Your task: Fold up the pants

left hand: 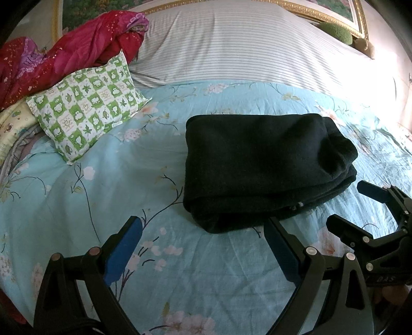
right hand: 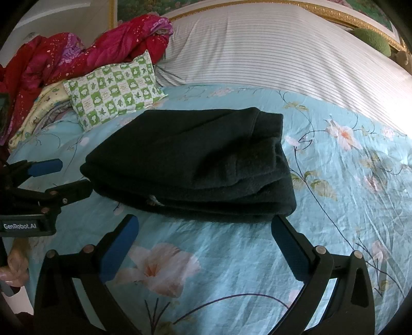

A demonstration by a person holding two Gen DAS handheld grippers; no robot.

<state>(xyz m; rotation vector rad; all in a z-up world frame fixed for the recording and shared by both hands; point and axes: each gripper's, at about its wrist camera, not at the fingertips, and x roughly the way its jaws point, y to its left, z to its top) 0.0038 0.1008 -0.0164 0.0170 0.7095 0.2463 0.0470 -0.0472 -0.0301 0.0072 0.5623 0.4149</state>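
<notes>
Here your left gripper stood spread wide, its blue pads apart and holding nothing, poised over the sheet just short of the near edge of the pants. Your right gripper was spread just as wide and equally empty, on the same near side of the pants, with its right finger's tip right at the bundle's near right corner; whether it touched the cloth could not be told. Each tool showed in the other's view, off to the side of the pants, jaws parted there too.

The pants lay as a dark, thick, folded bundle, several layers stacked, flat on the pale blue floral bedsheet. Beyond the pants, toward the far left, a green and white checked pillow rested on the sheet, close to the bundle but apart from it. Behind that pillow a crumpled red quilt was heaped. Straight beyond the pants a white striped cover stretched to a gilt picture frame, where a green fuzzy cushion sat at the far right.
</notes>
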